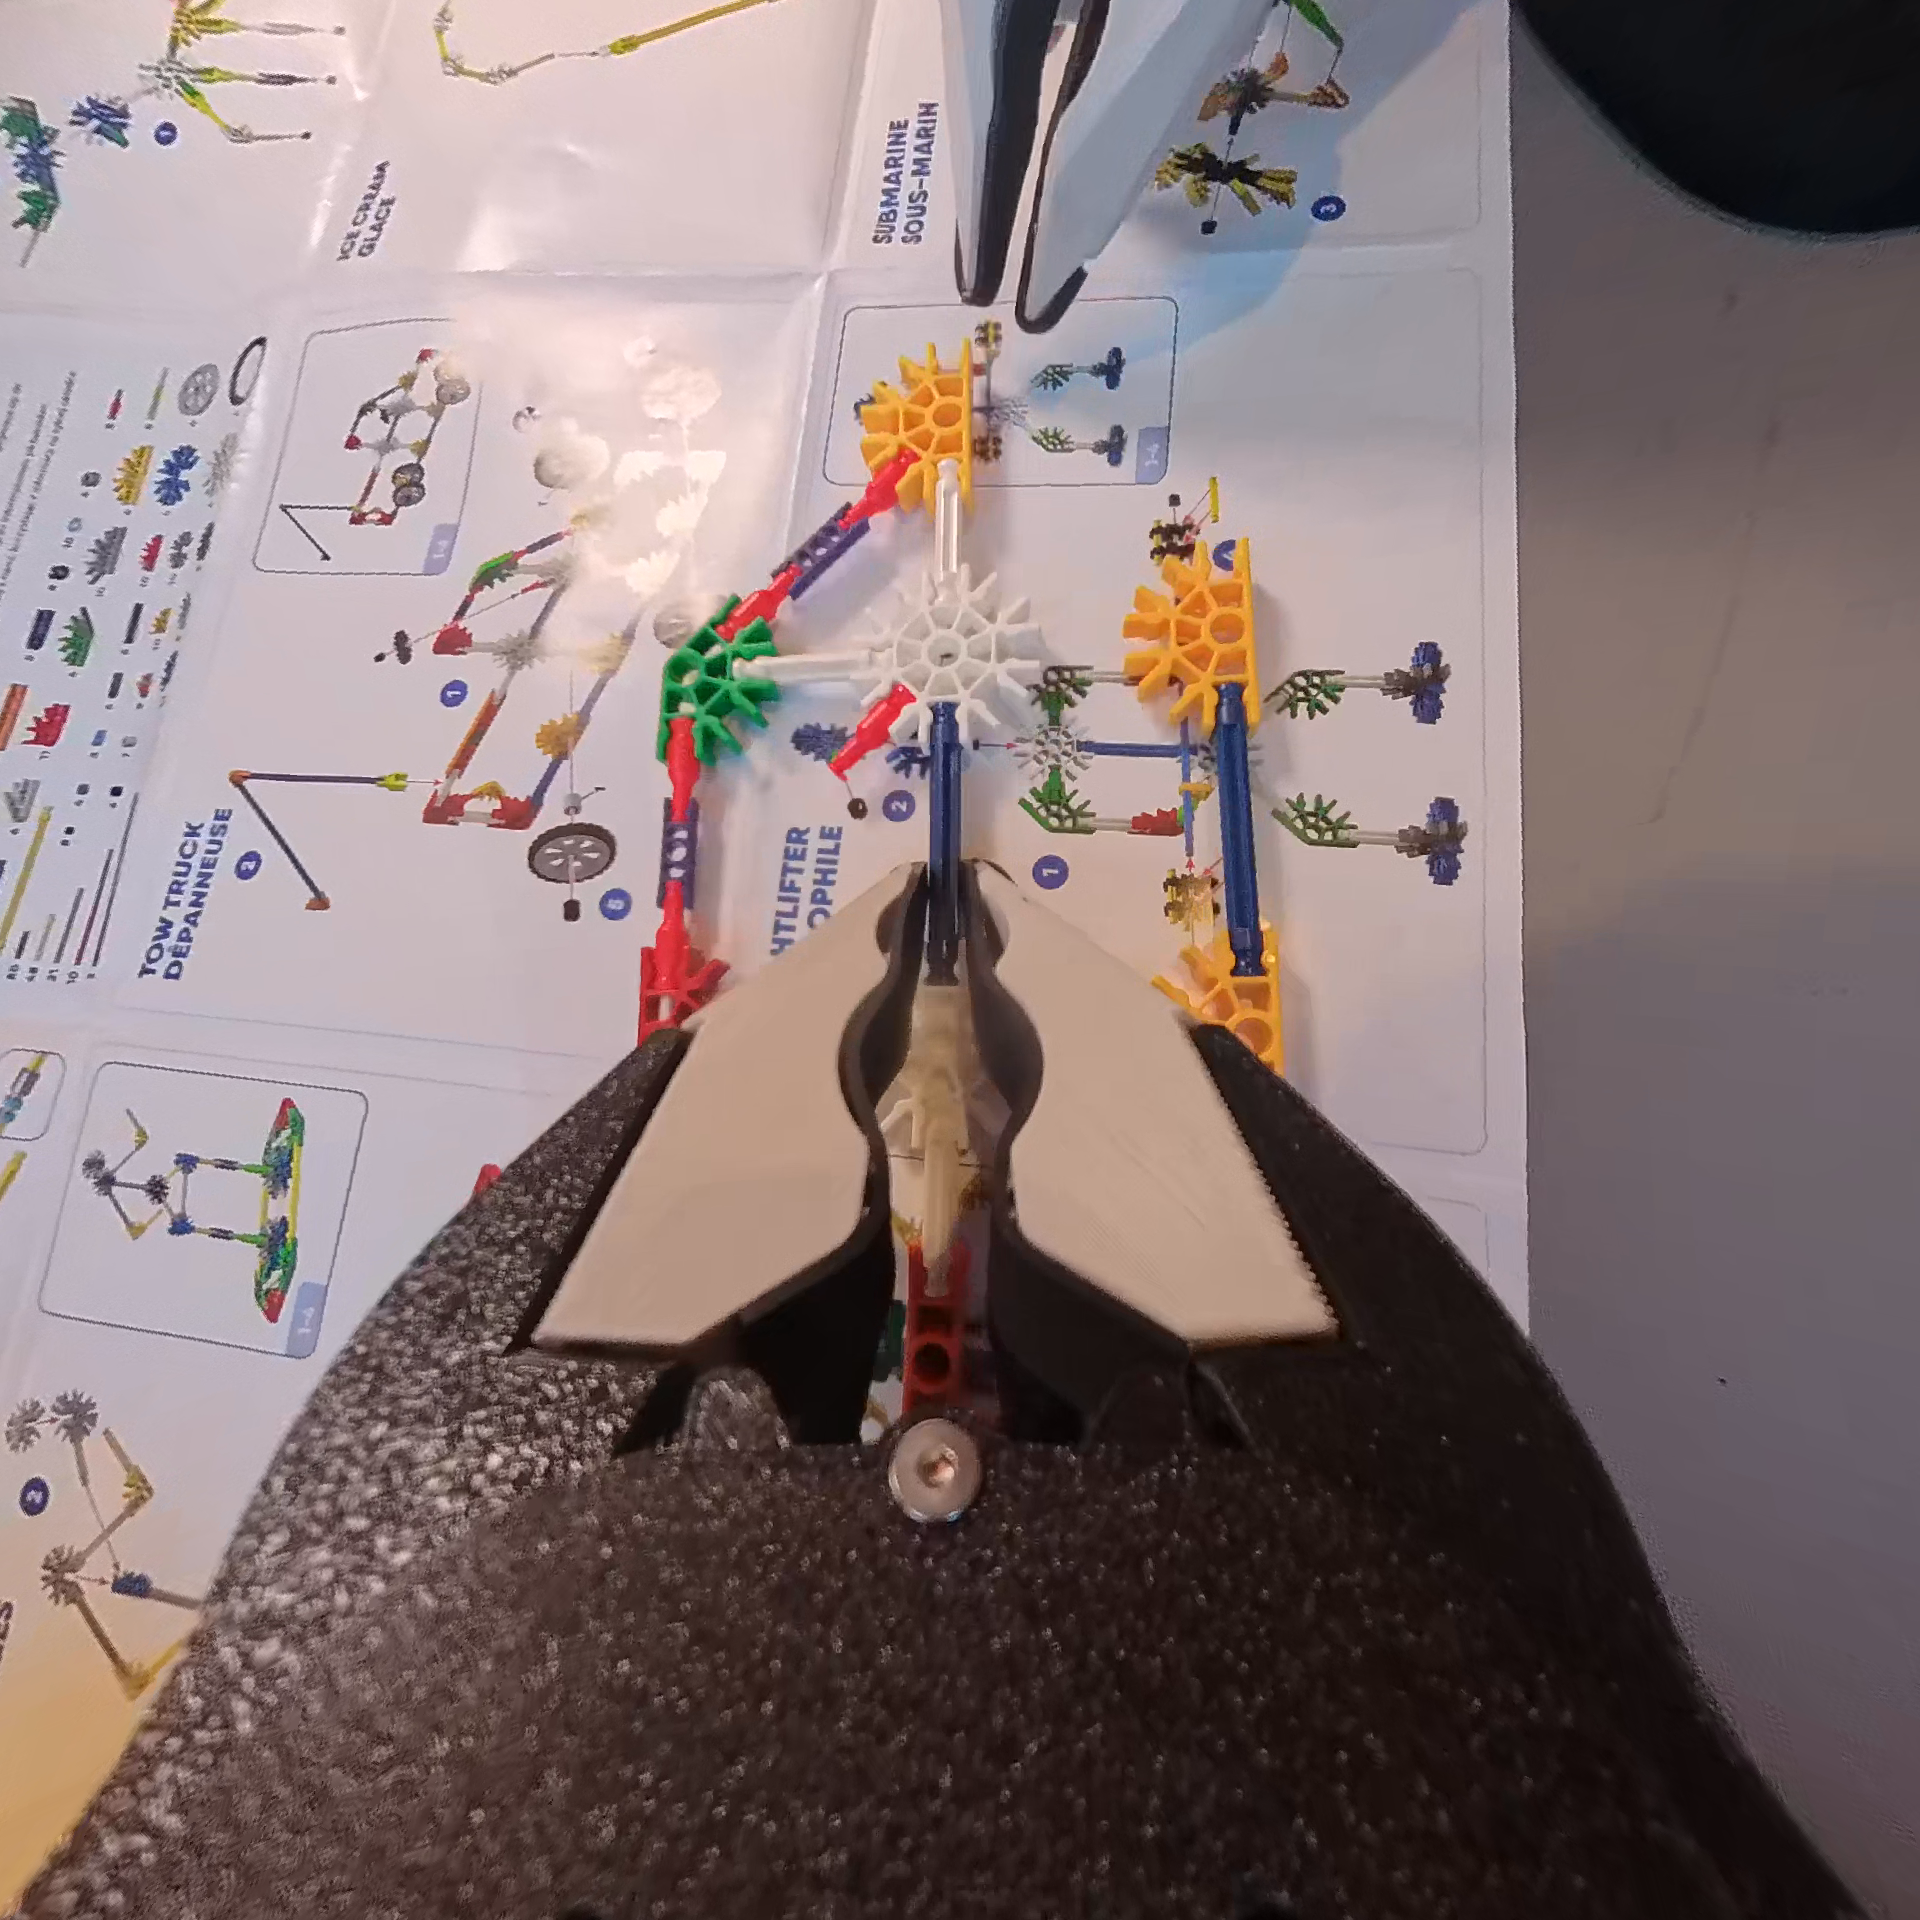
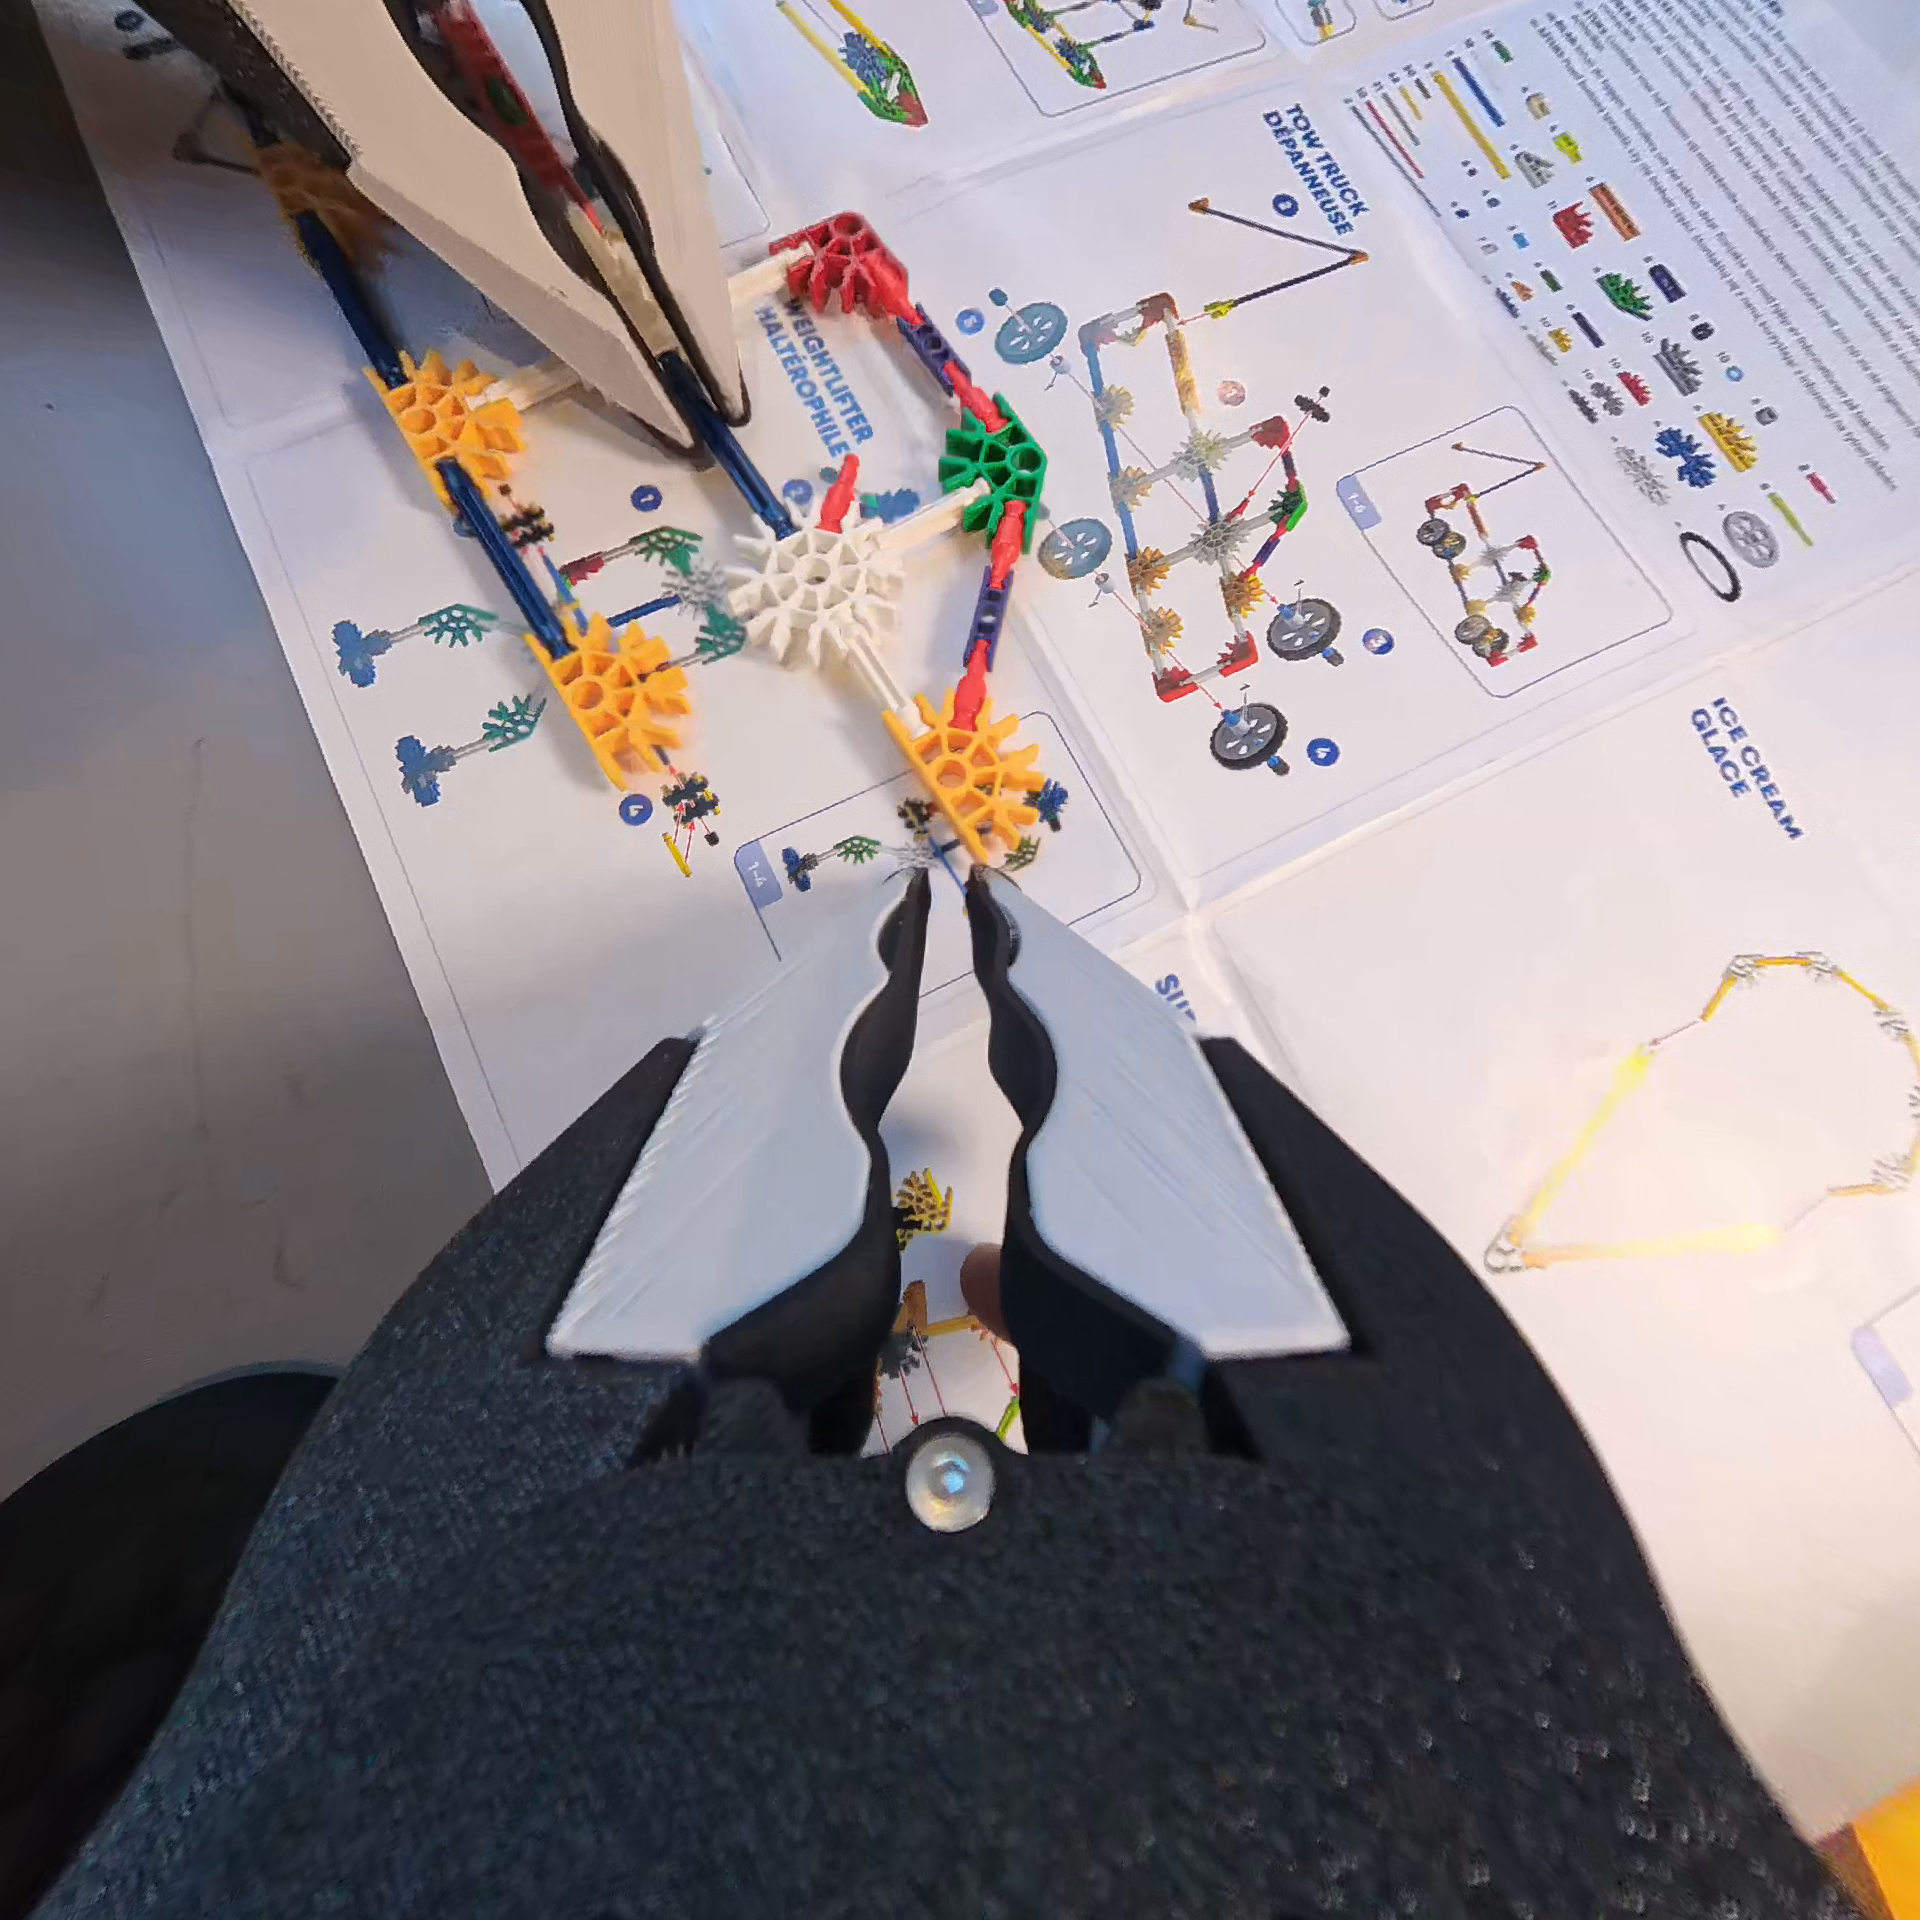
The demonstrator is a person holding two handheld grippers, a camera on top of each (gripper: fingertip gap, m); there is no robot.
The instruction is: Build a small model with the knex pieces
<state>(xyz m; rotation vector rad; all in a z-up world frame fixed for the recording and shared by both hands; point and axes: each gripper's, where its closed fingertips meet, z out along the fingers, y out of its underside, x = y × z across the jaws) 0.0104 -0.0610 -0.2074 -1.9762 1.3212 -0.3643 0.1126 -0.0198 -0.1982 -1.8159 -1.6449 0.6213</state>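
The left gripper (image 1: 943, 883) pinches a blue rod (image 1: 943, 790) that runs to a white snowflake-shaped hub (image 1: 948, 652) in a toy frame of rods and connectors lying on a printed instruction sheet (image 1: 520, 291), while the right gripper (image 2: 945, 883), fingers nearly together and empty, hovers just beside a yellow connector (image 2: 966, 769).

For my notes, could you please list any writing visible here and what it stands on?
I cannot copy wording; this is where it stands.
Blue headings: on the instruction sheet, beside diagrams.
Circled numbers: same sheet, by build steps.
Fine print: sheet's corner, too small to read.
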